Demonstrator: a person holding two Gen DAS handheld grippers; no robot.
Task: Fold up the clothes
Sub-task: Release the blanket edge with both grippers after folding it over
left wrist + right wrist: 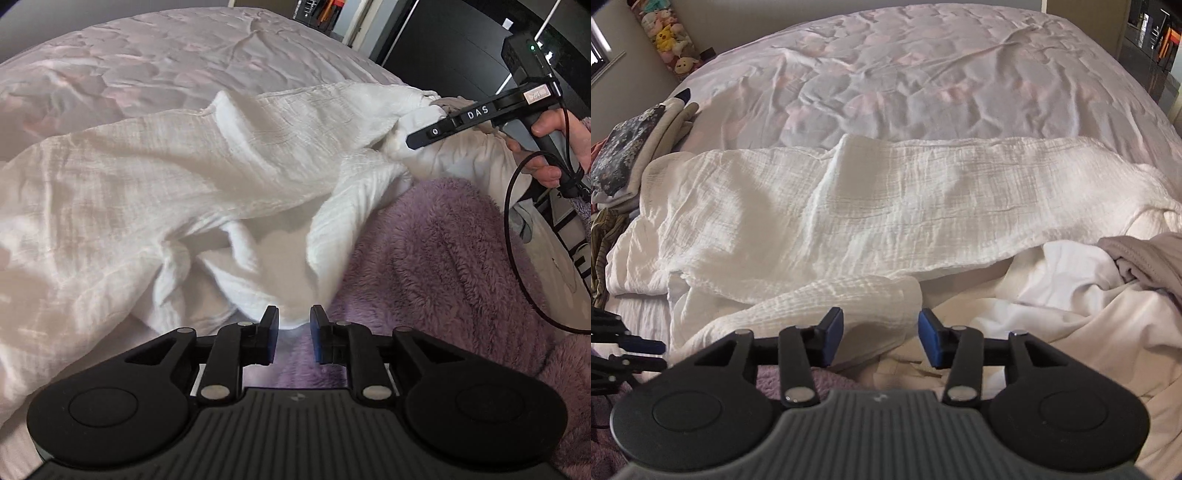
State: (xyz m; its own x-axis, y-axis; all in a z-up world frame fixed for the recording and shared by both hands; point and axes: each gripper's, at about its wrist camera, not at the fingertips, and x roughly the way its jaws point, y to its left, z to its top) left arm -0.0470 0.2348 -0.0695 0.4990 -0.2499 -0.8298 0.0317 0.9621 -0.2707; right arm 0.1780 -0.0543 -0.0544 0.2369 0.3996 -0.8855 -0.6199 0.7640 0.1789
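A: Where's the white cloth (849, 206)?

B: Spread crumpled across the near part of the bed (905, 74), lying over the pale quilt. One rolled fold of it reaches toward the right claw (881, 334).

A: Is that claw holding it?

B: No. Its jaws stand apart, and the fold lies just ahead of and partly between the blue pads (929, 338) without being pinched.

A: And the left claw (293, 334)?

B: Parted only a little. A drooping bit of the white cloth (184, 177) hangs right at the gap, but the pads don't press it. Beneath is a purple fleece (443, 258).

A: Anything else nearby?

B: A pile of other clothes (631, 155) at the cloth's left end, more white laundry (1089, 306) to the right.
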